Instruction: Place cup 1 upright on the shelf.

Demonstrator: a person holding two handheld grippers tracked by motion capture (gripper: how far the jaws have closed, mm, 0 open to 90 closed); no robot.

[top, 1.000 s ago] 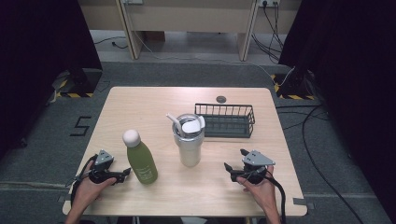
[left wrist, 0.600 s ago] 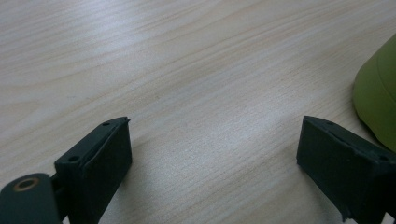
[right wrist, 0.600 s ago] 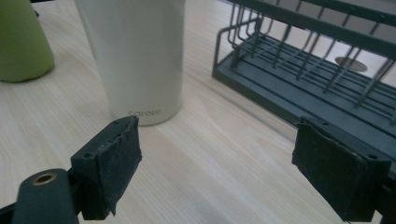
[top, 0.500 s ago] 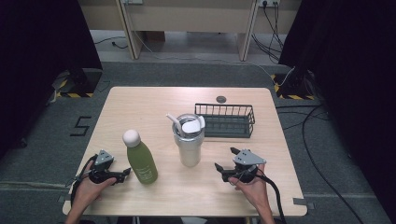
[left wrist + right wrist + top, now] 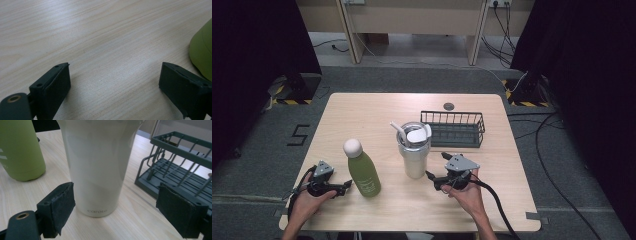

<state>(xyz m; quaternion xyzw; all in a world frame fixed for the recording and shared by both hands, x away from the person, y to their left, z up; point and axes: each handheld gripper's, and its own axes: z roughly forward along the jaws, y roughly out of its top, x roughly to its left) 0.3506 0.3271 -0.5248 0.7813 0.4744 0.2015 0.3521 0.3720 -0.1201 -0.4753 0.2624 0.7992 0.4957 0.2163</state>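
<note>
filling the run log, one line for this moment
right gripper: open, nearing tall white tumbler | left gripper: open beside green bottle | nothing held

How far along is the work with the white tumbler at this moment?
Nothing looks done: the white tumbler stands upright on the table. In hand: the open right gripper faces it, jaws not touching. Left: closing on and lifting it. The left gripper rests open beside the green bottle.

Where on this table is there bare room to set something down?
The far left of the table, beyond the green bottle, is bare, as is the near edge between the two hands. It is crowded mid-right: the white tumbler, the wire basket and the right gripper sit close together.
</note>
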